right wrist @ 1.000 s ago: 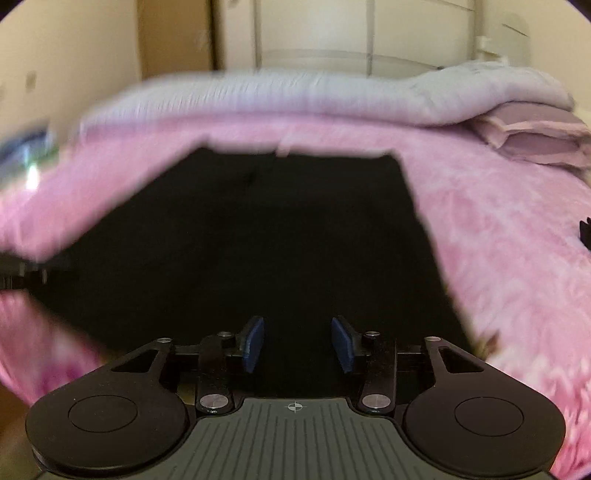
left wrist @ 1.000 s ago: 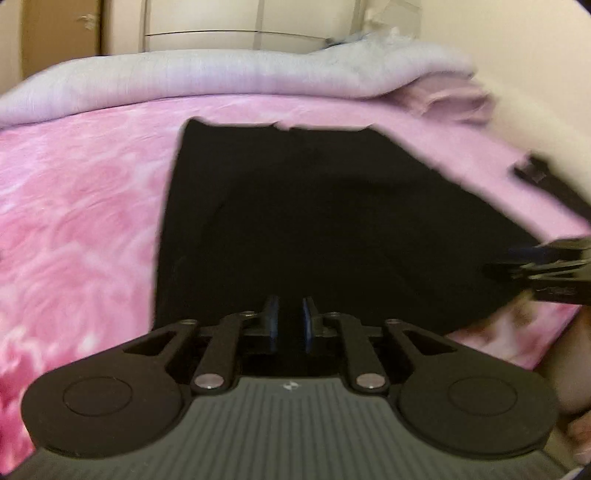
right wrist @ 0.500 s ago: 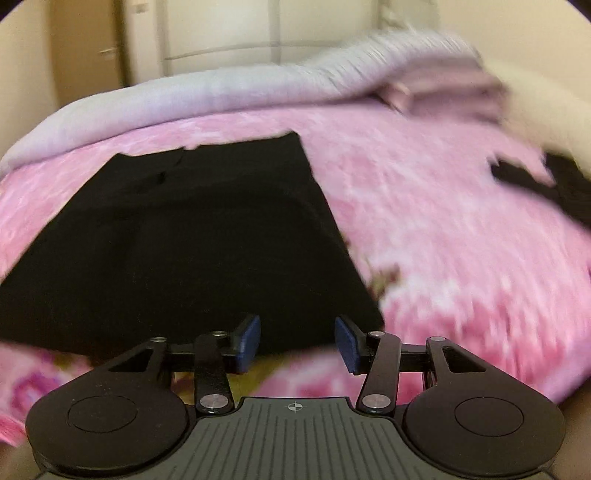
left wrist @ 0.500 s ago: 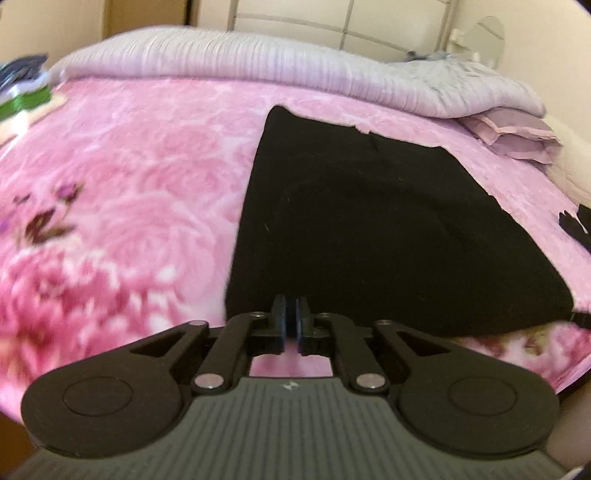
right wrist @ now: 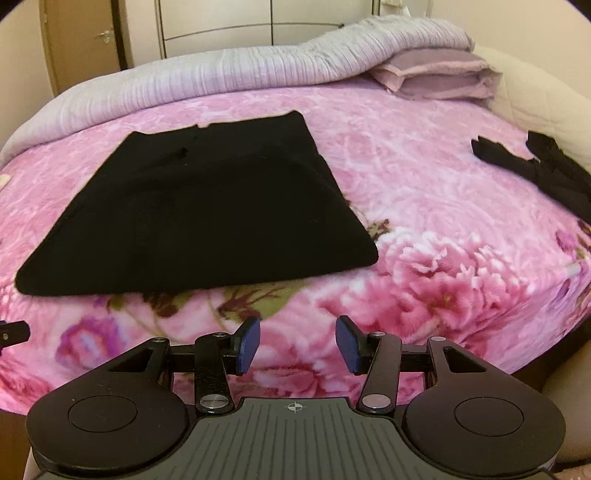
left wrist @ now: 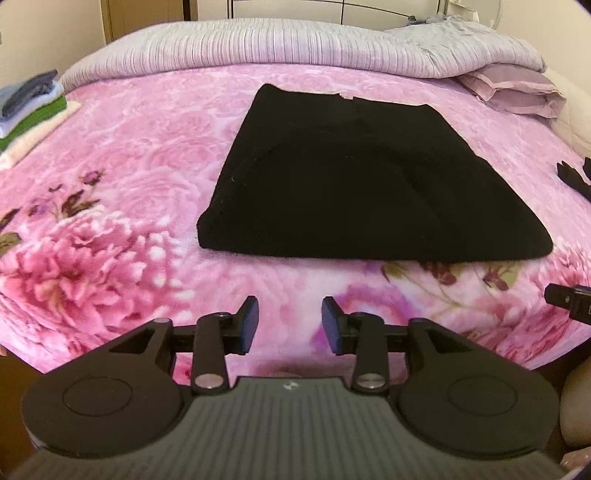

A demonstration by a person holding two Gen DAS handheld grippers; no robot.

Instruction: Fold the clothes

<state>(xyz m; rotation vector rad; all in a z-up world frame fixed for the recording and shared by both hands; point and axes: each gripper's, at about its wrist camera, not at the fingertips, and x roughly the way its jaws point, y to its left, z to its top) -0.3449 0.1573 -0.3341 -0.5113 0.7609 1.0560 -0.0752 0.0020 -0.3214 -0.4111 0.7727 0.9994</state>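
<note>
Folded black garment point(left wrist: 365, 184) on pink floral blanket point(left wrist: 122, 192), left gripper point(left wrist: 290, 325) agape.

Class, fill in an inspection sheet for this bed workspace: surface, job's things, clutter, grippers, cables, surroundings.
Surface: pink floral blanket, flat.
Job's things: black garment folded, lying flat; loose black clothing at the right edge.
Clutter: stack of folded clothes at the far left; lilac quilt and pillow at the far edge.
Grippers: left gripper open, empty; right gripper open, empty.
Cables: nothing seen.
Surroundings: wardrobe doors behind the bed.
</note>
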